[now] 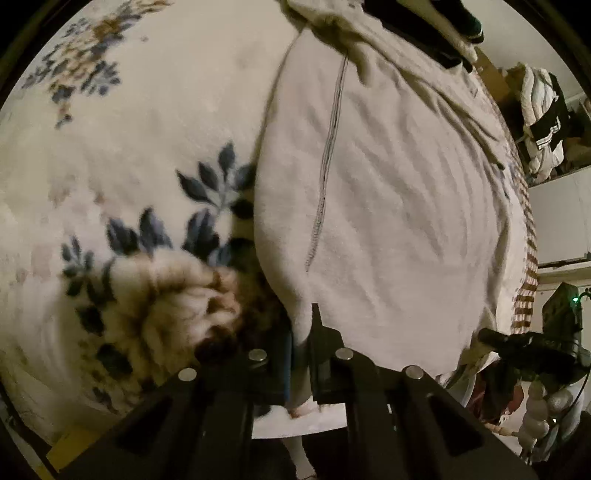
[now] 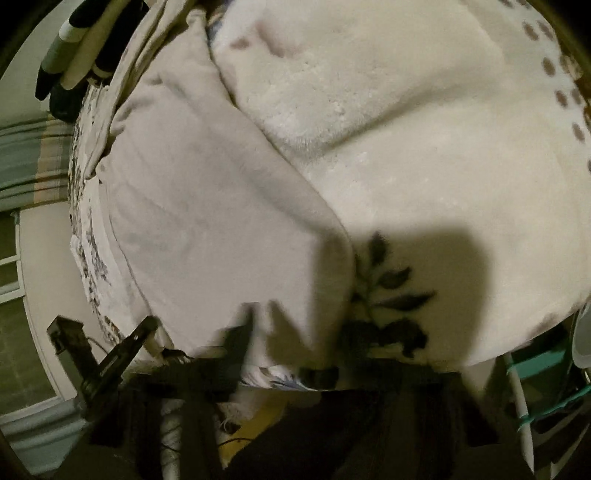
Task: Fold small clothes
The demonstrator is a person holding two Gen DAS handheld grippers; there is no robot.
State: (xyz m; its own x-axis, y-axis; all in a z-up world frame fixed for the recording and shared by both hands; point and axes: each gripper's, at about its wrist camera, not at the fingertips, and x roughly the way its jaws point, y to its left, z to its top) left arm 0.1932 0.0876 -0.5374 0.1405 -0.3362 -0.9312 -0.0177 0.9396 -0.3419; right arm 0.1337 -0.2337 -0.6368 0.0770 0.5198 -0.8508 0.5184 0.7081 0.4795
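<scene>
The garment (image 1: 388, 229) is pale off-white, with one dark blue-grey line of stitching (image 1: 325, 173) running down it. Under it, the fleece blanket (image 1: 155, 122) is cream — printed with navy-blue leaf sprays (image 1: 214, 192) and a tan-and-brown flower (image 1: 177, 302); its far edge carries brown stripes (image 1: 526, 288). From the right wrist, the same blanket (image 2: 424, 147) shows a row of dull mauve-brown dots (image 2: 557, 85) — and a dark leaf sprig (image 2: 391, 284). Both tongs, the left (image 1: 301, 354) and the right (image 2: 284, 347), are black.

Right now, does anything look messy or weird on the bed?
Nothing looks broken or spilled. The white cloth lies wrinkled on the flowery blanket, and its near corner is pinched in the left tongs. A heap of other clothes sits bunched at the far end.
</scene>
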